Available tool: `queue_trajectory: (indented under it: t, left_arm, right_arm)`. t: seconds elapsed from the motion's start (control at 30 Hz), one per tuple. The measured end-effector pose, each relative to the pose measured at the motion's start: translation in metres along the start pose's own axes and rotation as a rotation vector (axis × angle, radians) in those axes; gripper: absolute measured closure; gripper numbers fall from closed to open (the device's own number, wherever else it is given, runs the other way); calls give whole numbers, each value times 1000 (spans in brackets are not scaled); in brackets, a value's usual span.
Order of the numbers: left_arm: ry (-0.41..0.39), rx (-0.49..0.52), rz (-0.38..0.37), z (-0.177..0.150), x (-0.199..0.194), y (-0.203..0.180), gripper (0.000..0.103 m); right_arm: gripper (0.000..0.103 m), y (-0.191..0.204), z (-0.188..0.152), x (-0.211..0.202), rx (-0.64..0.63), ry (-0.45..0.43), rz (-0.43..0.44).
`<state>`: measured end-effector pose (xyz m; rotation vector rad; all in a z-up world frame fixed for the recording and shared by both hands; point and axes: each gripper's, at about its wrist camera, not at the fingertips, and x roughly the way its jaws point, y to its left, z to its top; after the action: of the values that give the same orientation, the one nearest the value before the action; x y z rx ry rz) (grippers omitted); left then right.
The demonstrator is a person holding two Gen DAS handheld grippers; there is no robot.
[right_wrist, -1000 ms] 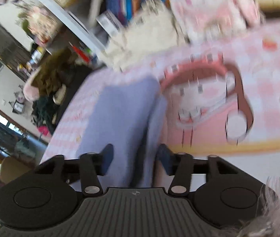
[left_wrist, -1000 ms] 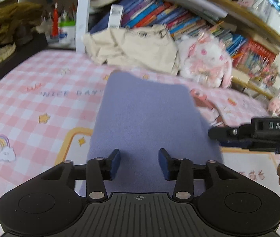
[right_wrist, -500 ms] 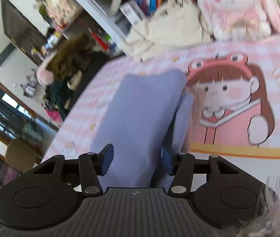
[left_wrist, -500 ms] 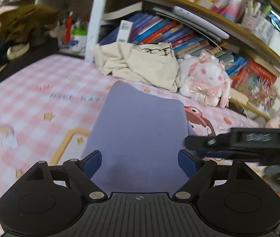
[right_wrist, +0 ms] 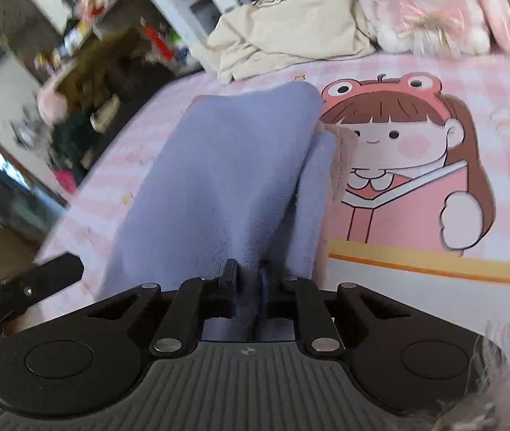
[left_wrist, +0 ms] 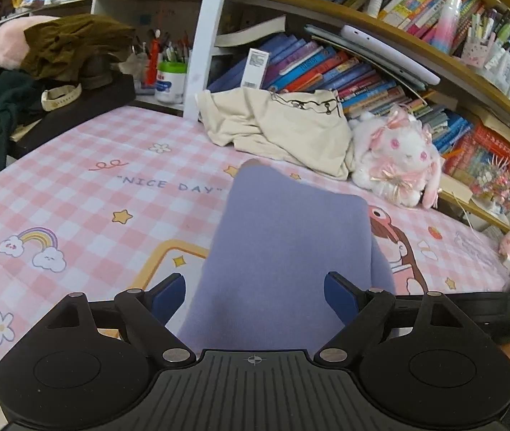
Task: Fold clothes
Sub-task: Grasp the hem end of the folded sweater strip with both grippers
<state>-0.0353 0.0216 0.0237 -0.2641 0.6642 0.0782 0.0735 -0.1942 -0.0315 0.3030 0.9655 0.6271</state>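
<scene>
Apparently folded lavender garment point(right_wrist: 219, 172), edge pinched in right claw point(right_wrist: 247, 280).

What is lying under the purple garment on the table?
Under the purple garment lies the pink checked cloth with its cartoon girl. Anything else beneath is covered, so I cannot tell.

The garment point(left_wrist: 283, 248) was a soft, matt lavender knit with a faint fuzzy nap, pinched at its near edge by the right gripper point(right_wrist: 247, 280). The left gripper point(left_wrist: 255, 298) was matt black plastic with a ribbed body, dull metal rivets and smooth blue pads point(left_wrist: 337, 294), spread wide. The sheet point(left_wrist: 75, 194) looked like smooth printed cloth, pink-checked. The cream shirt point(left_wrist: 283, 129) was crumpled matt cotton. The plush rabbit point(left_wrist: 398, 154) was fluffy white pile. The shelf point(left_wrist: 434, 61) edge looked like light wood.
</scene>
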Motion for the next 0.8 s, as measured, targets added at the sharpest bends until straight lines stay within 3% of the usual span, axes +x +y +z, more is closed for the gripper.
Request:
queue_trajectory:
  t: [0.13, 0.23, 0.37, 0.53, 0.8]
  left_arm:
    - [6, 5, 14, 1, 1, 1, 16]
    - [11, 1, 25, 1, 2, 2, 16]
    - [36, 2, 78, 0, 6, 3, 12]
    - [44, -27, 73, -1, 7, 12, 12]
    - [101, -29, 0, 6, 30, 30, 12]
  right_arm:
    - [83, 5, 2, -11, -20, -12, -3]
    - [56, 3, 1, -25, 3, -45, 9]
    - [37, -1, 2, -38, 45, -70, -3]
    - [35, -9, -3, -42, 98, -60, -56]
    - [34, -11, -14, -45, 130, -56, -107]
